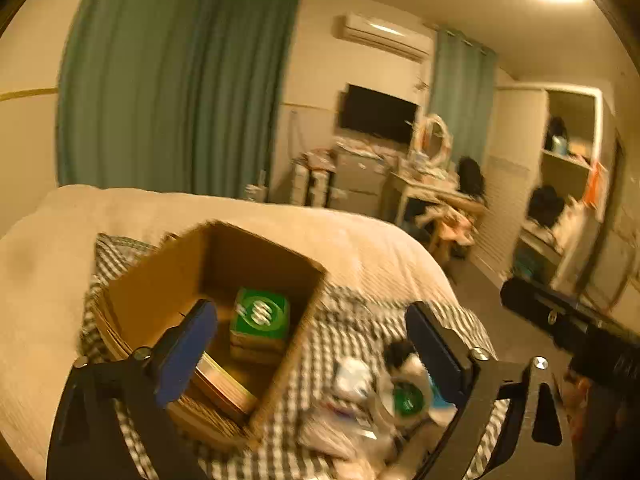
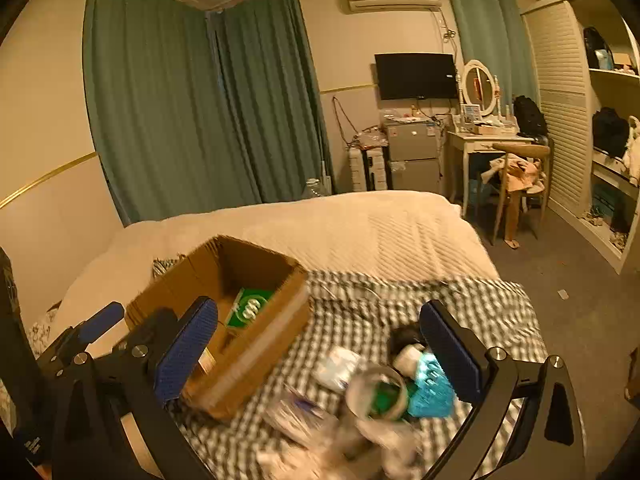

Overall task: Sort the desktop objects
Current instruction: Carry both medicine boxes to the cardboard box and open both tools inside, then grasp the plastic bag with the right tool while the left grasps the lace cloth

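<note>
An open cardboard box (image 1: 156,292) (image 2: 256,344) sits on a checked cloth (image 1: 340,312) (image 2: 472,300) spread over a bed. Inside it lies a green box (image 1: 262,314) (image 2: 250,312), with flat items beside it. To the right of the box lies a blurred heap: a clear tape roll with a green core (image 1: 406,398) (image 2: 378,394), a white packet (image 1: 352,376) (image 2: 338,364), a turquoise item (image 2: 430,390) and a black object (image 1: 398,350). My left gripper (image 1: 312,340) hangs open above the box's near right corner. My right gripper (image 2: 320,344) is open over the heap, holding nothing.
The cream bedspread (image 2: 360,224) stretches beyond the cloth. Green curtains (image 2: 192,100) cover the far wall. A dressing table (image 2: 484,140), a chair (image 2: 520,172), a small fridge (image 2: 412,152) and open shelves (image 2: 608,152) stand at the right. The other gripper's black body (image 1: 568,320) shows at the right.
</note>
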### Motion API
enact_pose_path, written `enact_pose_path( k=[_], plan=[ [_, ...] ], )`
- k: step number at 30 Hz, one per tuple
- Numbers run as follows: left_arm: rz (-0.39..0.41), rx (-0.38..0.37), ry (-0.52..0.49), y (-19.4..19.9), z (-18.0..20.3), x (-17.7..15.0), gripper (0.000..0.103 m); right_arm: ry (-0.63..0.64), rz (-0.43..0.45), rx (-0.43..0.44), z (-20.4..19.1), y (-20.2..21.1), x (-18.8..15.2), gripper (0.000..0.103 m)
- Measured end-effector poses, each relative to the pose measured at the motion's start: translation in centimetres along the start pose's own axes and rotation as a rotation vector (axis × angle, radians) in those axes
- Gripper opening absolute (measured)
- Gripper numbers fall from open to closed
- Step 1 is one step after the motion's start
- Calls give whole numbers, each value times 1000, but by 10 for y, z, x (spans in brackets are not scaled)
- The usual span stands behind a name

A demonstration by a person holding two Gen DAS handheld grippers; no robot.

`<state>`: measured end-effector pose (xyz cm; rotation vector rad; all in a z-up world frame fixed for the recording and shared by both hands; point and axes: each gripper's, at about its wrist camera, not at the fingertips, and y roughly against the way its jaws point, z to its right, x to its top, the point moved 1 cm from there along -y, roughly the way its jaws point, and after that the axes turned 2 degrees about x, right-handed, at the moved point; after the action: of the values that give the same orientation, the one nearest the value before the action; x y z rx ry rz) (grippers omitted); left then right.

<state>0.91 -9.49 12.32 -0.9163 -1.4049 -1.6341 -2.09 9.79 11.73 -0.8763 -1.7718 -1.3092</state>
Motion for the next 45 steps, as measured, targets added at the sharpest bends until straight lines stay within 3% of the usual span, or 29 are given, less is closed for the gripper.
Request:
enact_pose_path(
  k=[7,10,14,18,23,28,30,32,33,37,41,45],
  plan=[
    [-109,19,-73,-2,18,-59,103,1,-75,-47,42,30,-63,102],
    [-221,0,-7,-19,13,-83,103,-13,-111,-42,56,33,-95,102],
    [-285,-8,88,-35,9,-117,103,-20,-153,-44,71,26,-131,101],
    [-417,-40,71,-57,21,-140,103,-2,-185,-25,73,7,-142,101],
    [-480,28,-62,-71,40,-162,103,-1,-195,5,79,-14,-146,99],
    [-568,-12,-33,-85,40,-176,103,24,-214,36,75,-48,-144,80],
    [-586,-17,-17,-91,38,-180,91,24,-234,45,75,-60,-145,64],
    [-620,-17,-10,-97,38,-181,80,3,-261,74,77,-69,-149,36],
    [-620,-3,-15,-98,38,-182,76,-4,-269,79,78,-70,-152,32],
    [-589,26,-33,-97,38,-180,49,-2,-276,74,83,-67,-161,25],
    [-571,37,-33,-94,36,-179,18,-58,-268,83,93,-61,-162,25],
    [-478,45,-40,-83,36,-166,7,-63,-263,62,96,-54,-163,23]
  ],
)
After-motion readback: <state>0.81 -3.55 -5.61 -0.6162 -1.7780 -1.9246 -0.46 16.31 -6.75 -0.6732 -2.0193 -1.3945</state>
